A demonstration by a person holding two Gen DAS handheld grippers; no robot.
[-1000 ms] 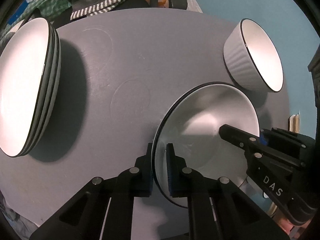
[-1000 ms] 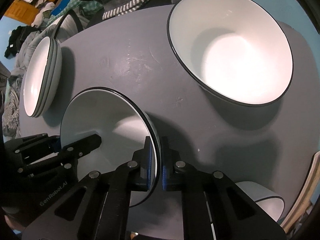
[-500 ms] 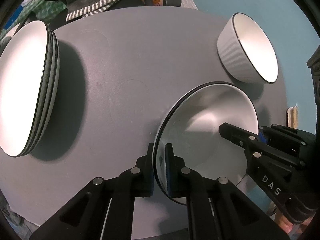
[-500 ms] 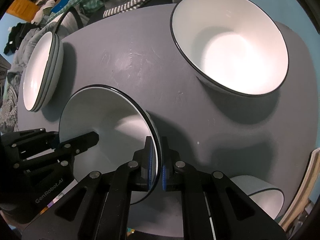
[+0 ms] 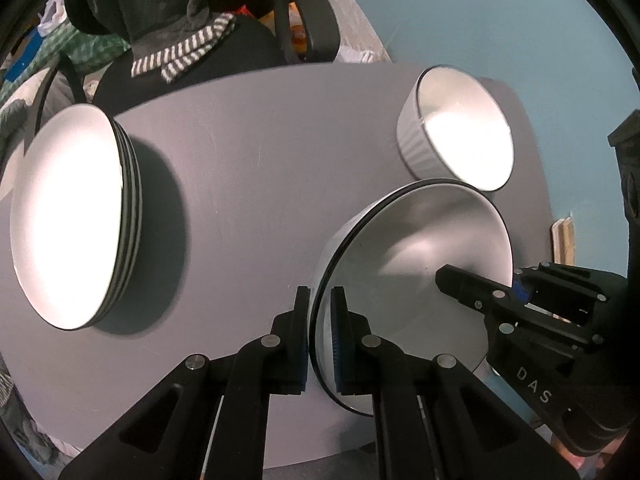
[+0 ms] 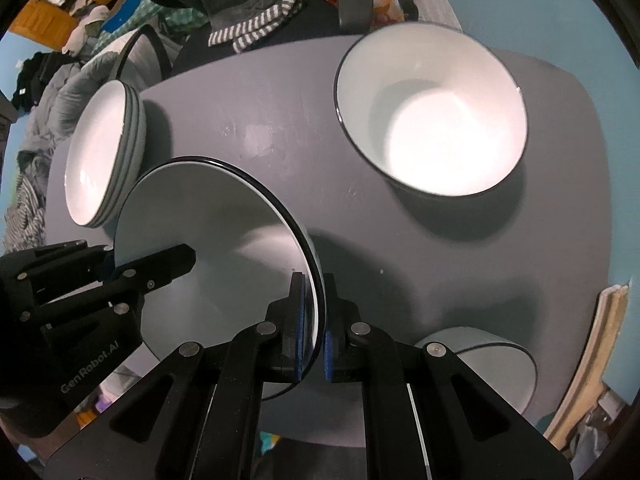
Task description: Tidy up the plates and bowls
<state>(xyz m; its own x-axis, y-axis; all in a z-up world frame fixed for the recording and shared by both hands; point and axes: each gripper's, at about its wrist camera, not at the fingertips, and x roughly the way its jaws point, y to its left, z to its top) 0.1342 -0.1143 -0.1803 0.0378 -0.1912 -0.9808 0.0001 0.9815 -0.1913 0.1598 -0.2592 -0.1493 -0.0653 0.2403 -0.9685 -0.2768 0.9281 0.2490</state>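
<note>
Both grippers hold one white black-rimmed plate (image 5: 412, 268) above the grey table (image 5: 248, 184). My left gripper (image 5: 320, 336) is shut on its left rim; my right gripper (image 6: 314, 320) is shut on its right rim, and the plate (image 6: 212, 232) shows between them in the right wrist view. A stack of similar plates (image 5: 68, 216) sits at the table's left, also seen in the right wrist view (image 6: 100, 152). A ribbed white bowl (image 5: 456, 136) stands at the far right, large in the right wrist view (image 6: 432, 120).
Another white bowl (image 6: 488, 364) sits at the table's near right edge. A chair with a striped cloth (image 5: 188, 52) stands behind the table. A blue wall (image 5: 500, 32) is at the right. Clutter (image 6: 60, 64) lies beyond the table's left.
The plate held by both grippers has risen and both cameras have pulled back and up, so the stack, bowl and chair sit lower in view.
</note>
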